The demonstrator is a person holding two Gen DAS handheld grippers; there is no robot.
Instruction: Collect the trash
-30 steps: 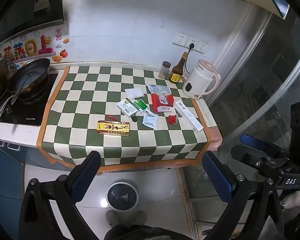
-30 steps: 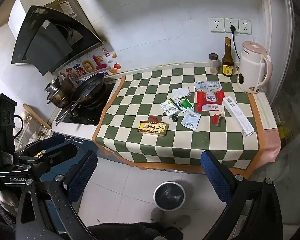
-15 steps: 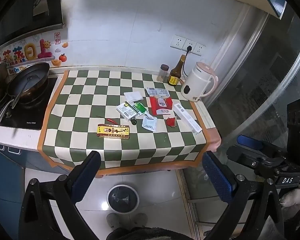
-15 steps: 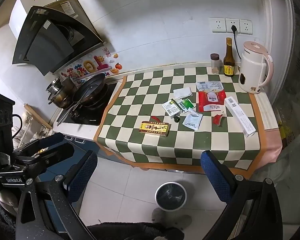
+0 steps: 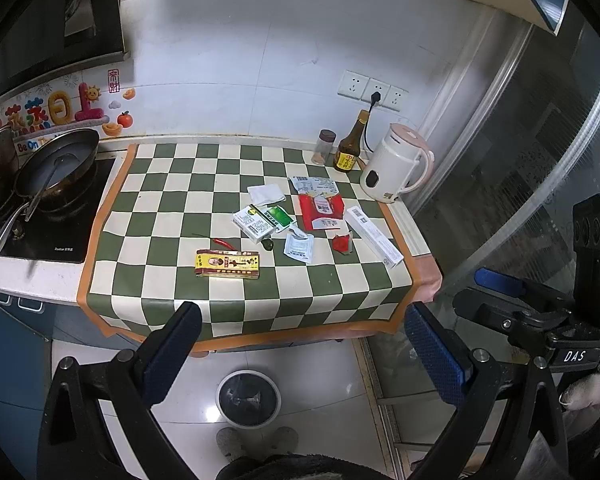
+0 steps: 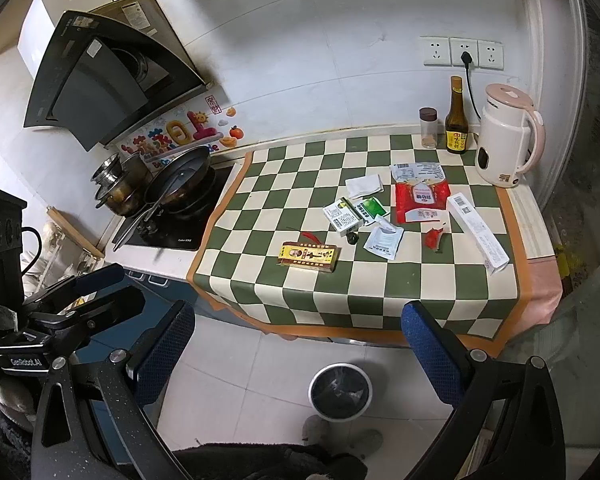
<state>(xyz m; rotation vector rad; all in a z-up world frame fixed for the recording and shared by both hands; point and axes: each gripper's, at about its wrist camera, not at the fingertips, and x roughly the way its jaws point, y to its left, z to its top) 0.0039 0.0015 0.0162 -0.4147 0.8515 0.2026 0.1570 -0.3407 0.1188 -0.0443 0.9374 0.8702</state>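
Trash lies on the green checked cloth [image 5: 168, 280]: a yellow box [image 5: 227, 264], a red chili [image 5: 224, 243], a white-green box [image 5: 260, 222], a white sachet [image 5: 299, 246], a red packet [image 5: 321, 210], a red scrap [image 5: 342, 243], a long white box [image 5: 374, 236] and a tissue [image 5: 266, 193]. The same trash shows in the right wrist view, with the yellow box [image 6: 309, 257]. A white bin [image 5: 248, 398] [image 6: 340, 392] stands on the floor below. My left gripper [image 5: 300, 344] and right gripper [image 6: 298, 340] are open, empty, held back from the counter.
A white kettle [image 5: 396, 170], a sauce bottle [image 5: 350, 148] and a spice jar [image 5: 325, 147] stand at the back right. A frying pan [image 5: 56, 168] and a pot [image 6: 118, 184] sit on the stove at left. A glass door [image 5: 540, 184] is at right.
Both grippers have drawn slightly back and up from the counter, so the cloth sits a little smaller and higher in view. Nothing on the cloth has moved.
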